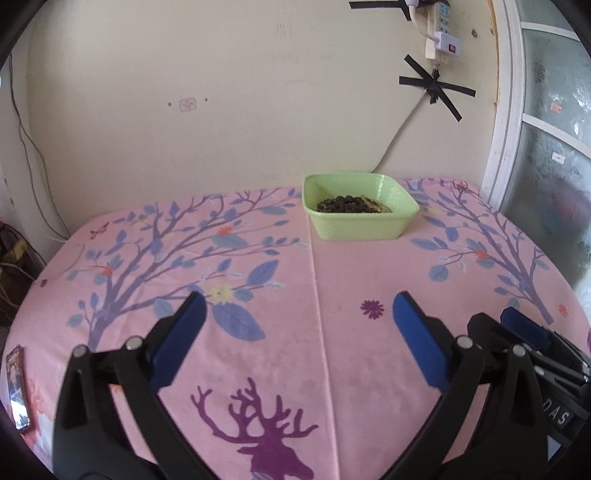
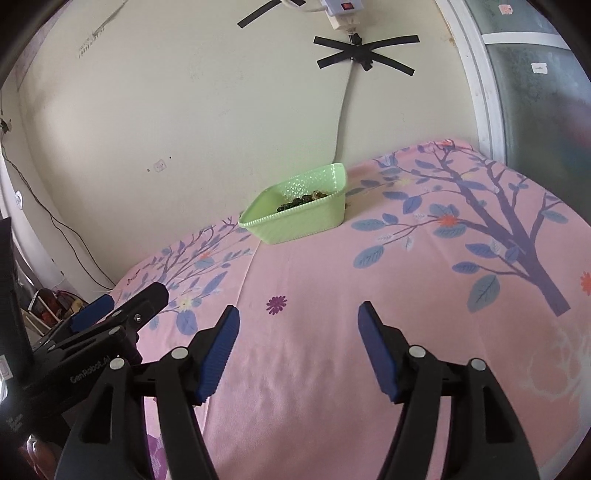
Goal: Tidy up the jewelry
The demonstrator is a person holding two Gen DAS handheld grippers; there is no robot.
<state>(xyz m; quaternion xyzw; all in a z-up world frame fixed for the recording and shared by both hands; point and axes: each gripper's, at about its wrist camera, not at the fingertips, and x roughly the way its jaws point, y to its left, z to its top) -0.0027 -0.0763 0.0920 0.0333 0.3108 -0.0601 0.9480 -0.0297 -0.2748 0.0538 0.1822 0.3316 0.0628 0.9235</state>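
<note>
A light green plastic basket (image 1: 360, 221) stands at the far side of the table on the pink patterned cloth (image 1: 332, 332). It holds dark beaded jewelry (image 1: 351, 204) with some gold pieces. The basket also shows in the right wrist view (image 2: 295, 218) with the beads (image 2: 299, 201) inside. My left gripper (image 1: 299, 314) is open and empty, low over the cloth, well short of the basket. My right gripper (image 2: 297, 317) is open and empty, beside the left one. The right gripper also shows at the lower right of the left wrist view (image 1: 524, 332).
A phone (image 1: 16, 387) lies at the table's left edge. The wall behind carries a taped power strip (image 1: 439, 33) and cable (image 1: 399, 136). A window frame (image 1: 506, 110) stands at the right. Clutter and wires (image 2: 48, 302) lie left of the table.
</note>
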